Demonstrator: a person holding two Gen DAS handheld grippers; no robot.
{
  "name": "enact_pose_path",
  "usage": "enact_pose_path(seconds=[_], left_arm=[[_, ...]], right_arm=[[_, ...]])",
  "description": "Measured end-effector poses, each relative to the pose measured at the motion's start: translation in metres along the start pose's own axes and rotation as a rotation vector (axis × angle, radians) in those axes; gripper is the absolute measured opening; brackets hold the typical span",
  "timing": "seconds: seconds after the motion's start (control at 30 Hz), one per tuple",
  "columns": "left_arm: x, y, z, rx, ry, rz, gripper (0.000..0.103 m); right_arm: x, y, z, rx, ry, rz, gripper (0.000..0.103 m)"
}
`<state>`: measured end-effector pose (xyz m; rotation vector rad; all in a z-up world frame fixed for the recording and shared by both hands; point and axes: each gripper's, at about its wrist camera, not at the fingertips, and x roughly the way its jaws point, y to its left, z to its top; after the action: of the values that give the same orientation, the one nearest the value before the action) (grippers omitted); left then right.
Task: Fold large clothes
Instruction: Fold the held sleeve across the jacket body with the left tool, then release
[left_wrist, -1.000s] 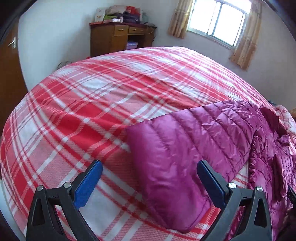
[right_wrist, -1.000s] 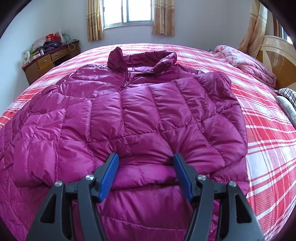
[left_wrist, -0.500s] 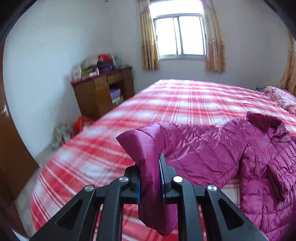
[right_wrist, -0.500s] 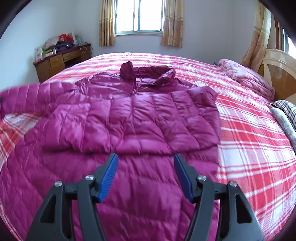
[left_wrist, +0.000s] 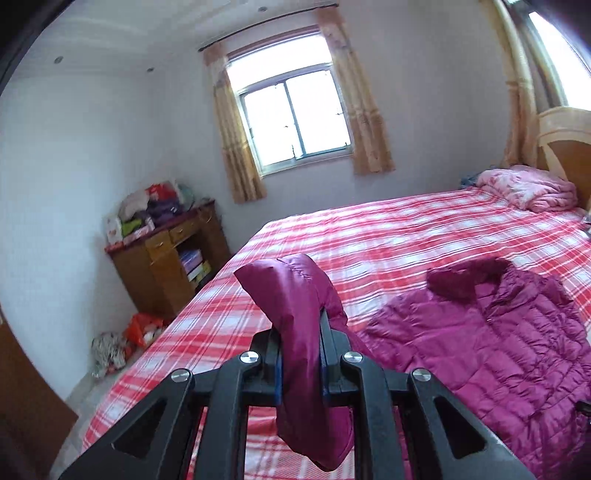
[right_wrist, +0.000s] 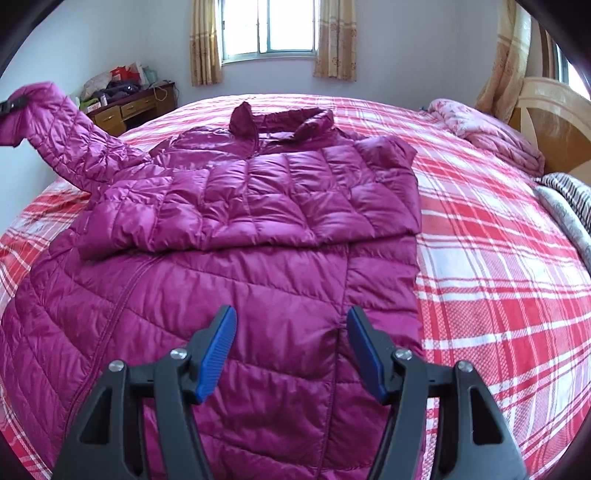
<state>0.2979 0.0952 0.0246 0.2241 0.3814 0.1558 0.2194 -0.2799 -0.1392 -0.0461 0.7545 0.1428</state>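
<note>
Jacket (right_wrist: 258, 229), magenta quilted down with a glossy shell, lies face up on the bed (right_wrist: 498, 258), collar toward the window (right_wrist: 269, 26). One sleeve is folded across its chest. I have the left gripper (left_wrist: 300, 363) clamped on the other sleeve's cuff (left_wrist: 295, 295), raised off the bed beside the jacket's shoulder. My right gripper (right_wrist: 291, 350) hangs over the jacket's lower body, fingers apart, gripping nothing.

The room is lit evenly by daylight from the window (left_wrist: 295, 122), whose panes are blown out to white. Strong fisheye bending and dark vignetted corners are seen in both views; shadows are soft, detail mostly sharp.
</note>
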Motion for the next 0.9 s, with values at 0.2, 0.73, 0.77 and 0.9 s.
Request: enact_pose_path(seconds=[0.2,0.73,0.77,0.9], left_arm=[[-0.014,-0.052,0.024,0.083,-0.035,-0.079,0.014],[-0.007,-0.180,0.000,0.191,0.072,-0.323,0.014],[-0.006,-0.187,-0.005,0.191,0.085,-0.347,0.014],[-0.004,-0.214,-0.020,0.217,0.110,-0.393,0.014]], right_arm=[[-0.002,-0.012,0.001,0.037,-0.008,0.003,0.065],[0.003,-0.025,-0.004,0.079,0.008,-0.003,0.065],[0.003,-0.025,-0.004,0.080,0.010,-0.004,0.065],[0.005,-0.024,-0.005,0.079,0.016,-0.007,0.065]])
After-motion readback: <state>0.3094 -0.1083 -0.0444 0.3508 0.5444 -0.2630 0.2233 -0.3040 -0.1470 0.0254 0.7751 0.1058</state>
